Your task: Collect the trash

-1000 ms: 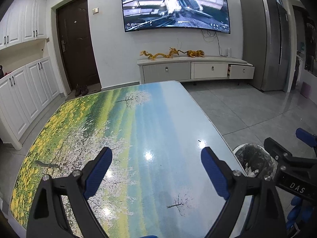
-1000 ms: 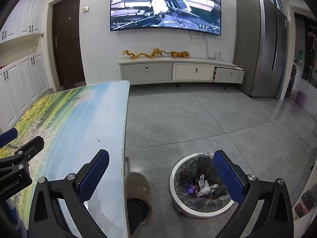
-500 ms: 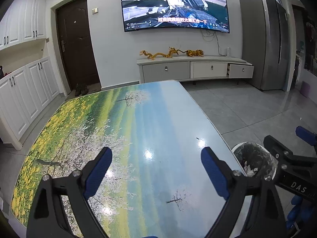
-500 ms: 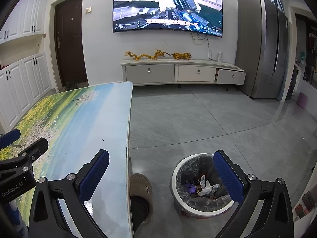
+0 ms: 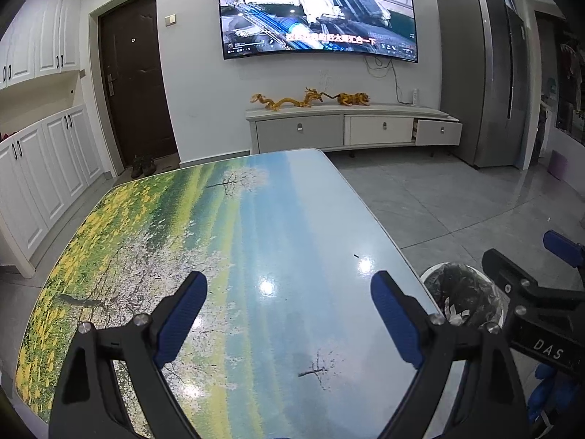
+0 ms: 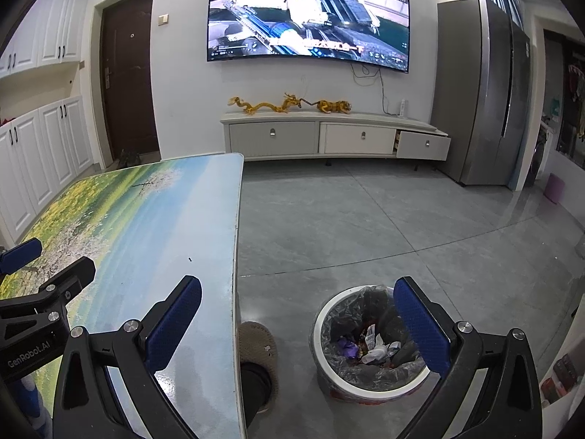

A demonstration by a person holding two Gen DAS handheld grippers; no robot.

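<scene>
A white trash bin [image 6: 369, 344] with a dark liner stands on the floor right of the table; it holds crumpled wrappers and paper [image 6: 369, 347]. It also shows in the left wrist view [image 5: 462, 296]. My right gripper [image 6: 298, 311] is open and empty, held above the gap between the table edge and the bin. My left gripper [image 5: 289, 305] is open and empty above the table [image 5: 219, 241], which bears a landscape print. No loose trash shows on the tabletop, only a tiny dark speck [image 5: 356, 255].
A slippered foot [image 6: 256, 351] is on the floor between table and bin. A TV cabinet [image 6: 329, 139] with one drawer pulled out stands at the far wall, a grey fridge [image 6: 486, 102] at the right, white cupboards [image 5: 40, 168] at the left.
The right gripper has drifted a little left, so the table edge and bin sit further right in its view. The left gripper has hardly moved. Both stay open.
</scene>
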